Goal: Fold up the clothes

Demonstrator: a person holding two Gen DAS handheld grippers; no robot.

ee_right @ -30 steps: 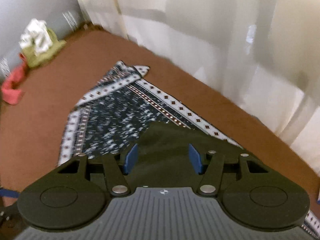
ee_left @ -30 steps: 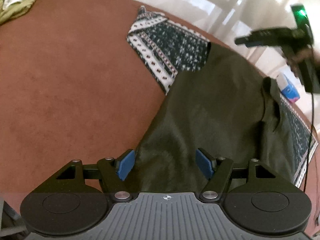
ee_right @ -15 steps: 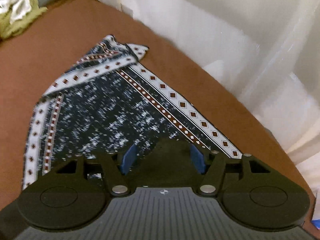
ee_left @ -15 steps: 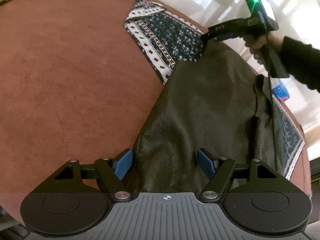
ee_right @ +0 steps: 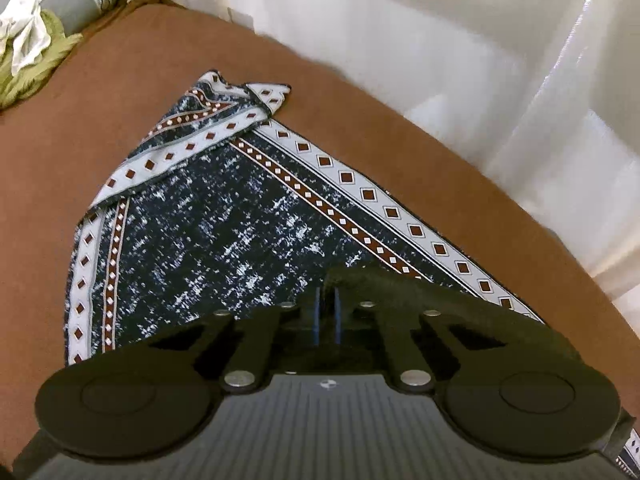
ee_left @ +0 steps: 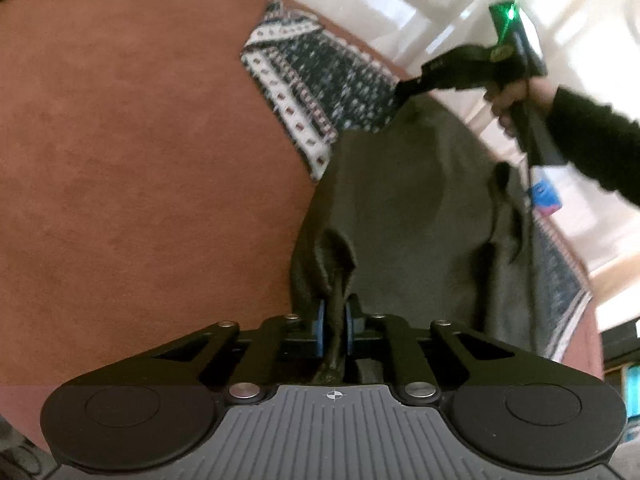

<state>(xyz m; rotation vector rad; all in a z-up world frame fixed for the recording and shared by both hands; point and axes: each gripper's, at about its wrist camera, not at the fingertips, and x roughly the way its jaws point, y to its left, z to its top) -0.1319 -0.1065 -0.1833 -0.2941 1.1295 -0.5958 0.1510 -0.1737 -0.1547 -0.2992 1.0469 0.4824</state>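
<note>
Gripping one dark garment, two grippers.

A patterned scarf lies on the brown bed (far edge), white curtains hanging just behind it.

- No readable word, brand or number in either view.
- Right tongs: pale lettering on the body and a yellowish label near the green light, both too blurred to read.
- Blue-and-pink package: dark print, unreadable.
- Each gripper housing bears only a small crosshair mark, without text.
</note>
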